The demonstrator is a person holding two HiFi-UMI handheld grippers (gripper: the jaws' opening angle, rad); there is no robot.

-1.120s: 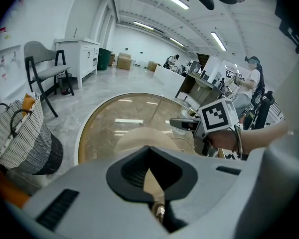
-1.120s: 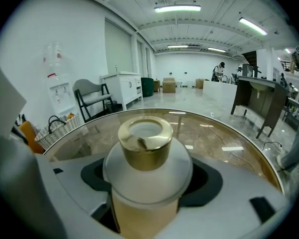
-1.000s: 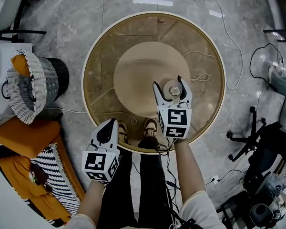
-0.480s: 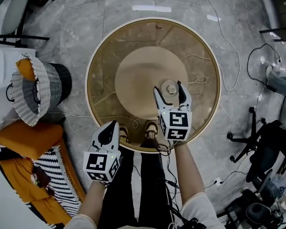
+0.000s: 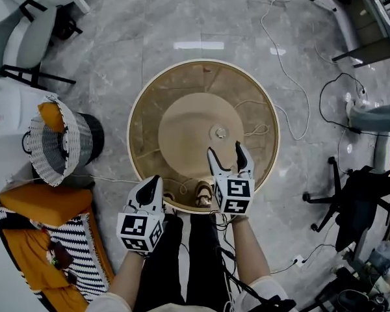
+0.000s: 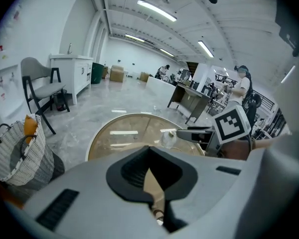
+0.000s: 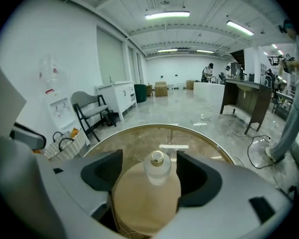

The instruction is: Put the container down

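The container point(image 5: 219, 132) is a small clear glass bottle with a gold top. It stands upright on the round glass table point(image 5: 138, 129), above its tan centre. My right gripper point(image 5: 225, 149) is open just short of the bottle, not touching it. In the right gripper view the bottle point(image 7: 156, 169) stands free on the table beyond the spread jaws of the right gripper point(image 7: 150, 177). My left gripper point(image 5: 149, 186) hovers at the table's near edge, shut and empty. The left gripper view shows the left gripper point(image 6: 149, 176), the bottle point(image 6: 168, 138) and the right gripper's fingers point(image 6: 192, 134) beside it.
A white wire basket point(image 5: 55, 142) and an orange cushion point(image 5: 36, 203) sit on the floor to the left. A grey chair point(image 5: 32, 31) stands at the far left. Cables point(image 5: 292, 96) trail over the marble floor at right, near a black office chair point(image 5: 351, 194).
My right gripper, whose jaws stood around the container, has drawn back toward me and left it standing on the table. The head view has risen. The left gripper has stayed about where it was.
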